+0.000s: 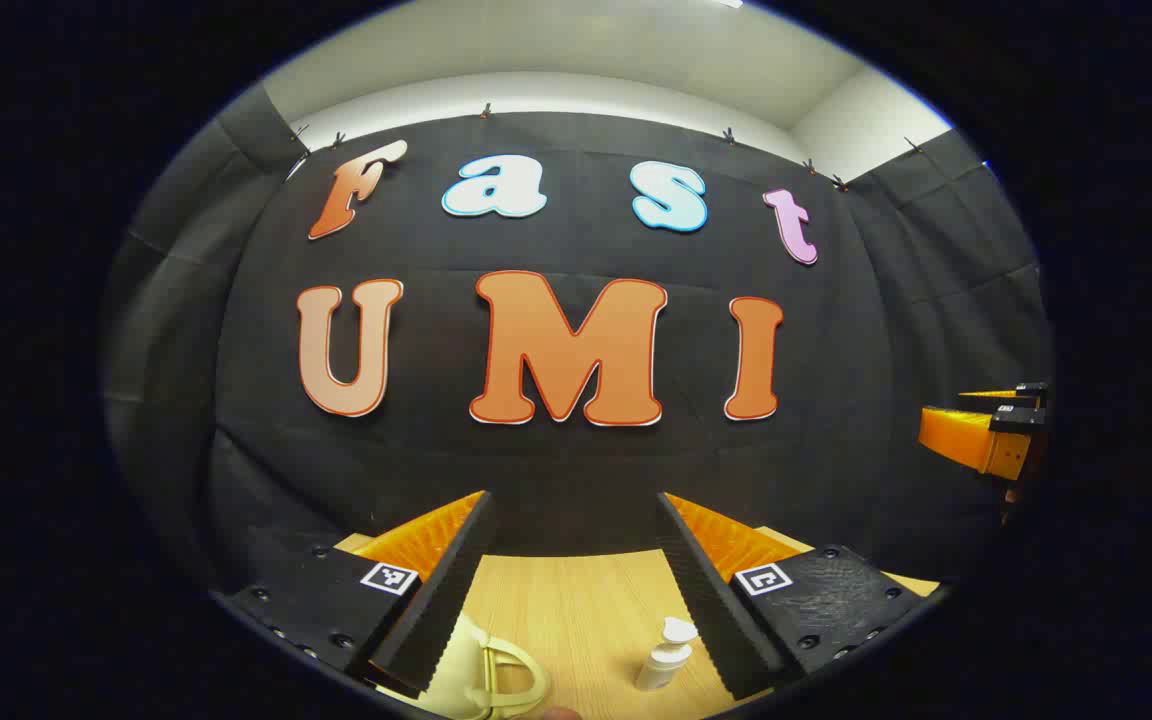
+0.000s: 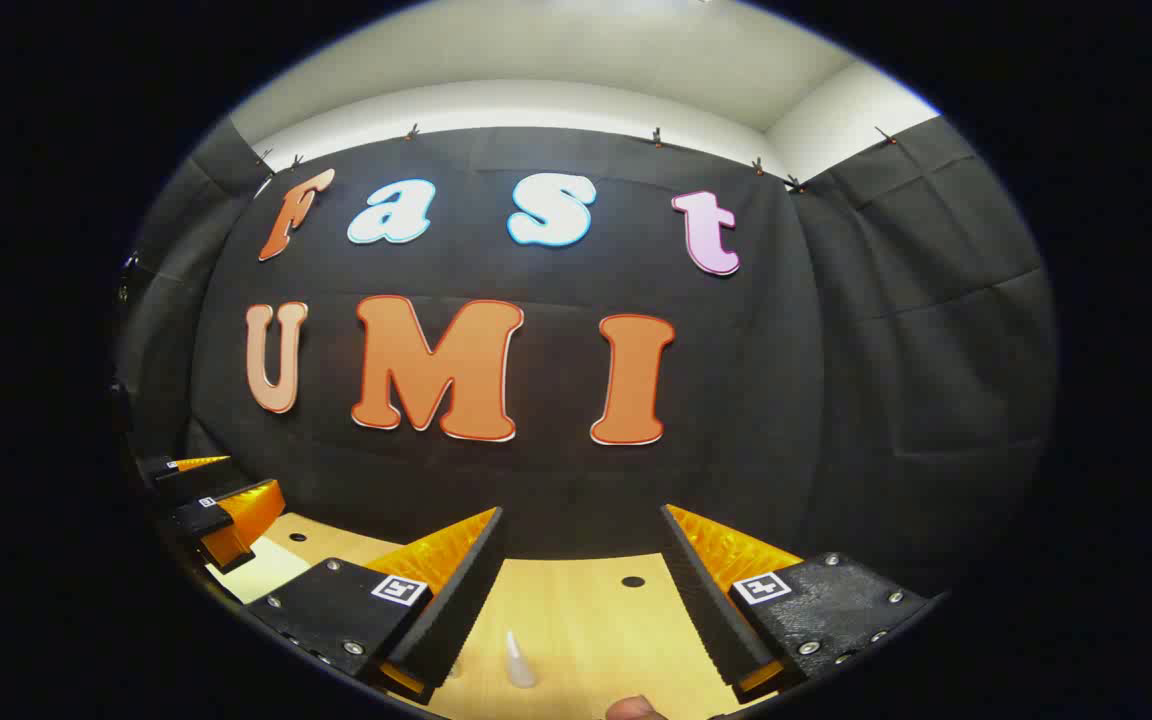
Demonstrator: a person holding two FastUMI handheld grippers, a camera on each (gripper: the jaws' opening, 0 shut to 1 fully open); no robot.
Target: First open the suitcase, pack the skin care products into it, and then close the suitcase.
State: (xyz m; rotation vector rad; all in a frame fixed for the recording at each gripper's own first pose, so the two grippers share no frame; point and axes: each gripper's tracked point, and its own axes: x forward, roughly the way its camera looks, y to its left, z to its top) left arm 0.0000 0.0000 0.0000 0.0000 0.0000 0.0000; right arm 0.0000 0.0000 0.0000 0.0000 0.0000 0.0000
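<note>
Pale cream suitcase [image 1: 481, 675] — curved handle; small white pump bottle [image 1: 664, 655] upright.

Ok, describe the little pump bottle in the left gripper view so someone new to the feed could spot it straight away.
Start at the light wooden table below the black cloth wall. Between the left gripper's open fingers, close to the right-hand finger, stands a small white pump bottle, upright. Its neighbour to the left, the pale cream suitcase handle, is a curved loop; the bottle is white, slim and capped by a pump head.
</note>
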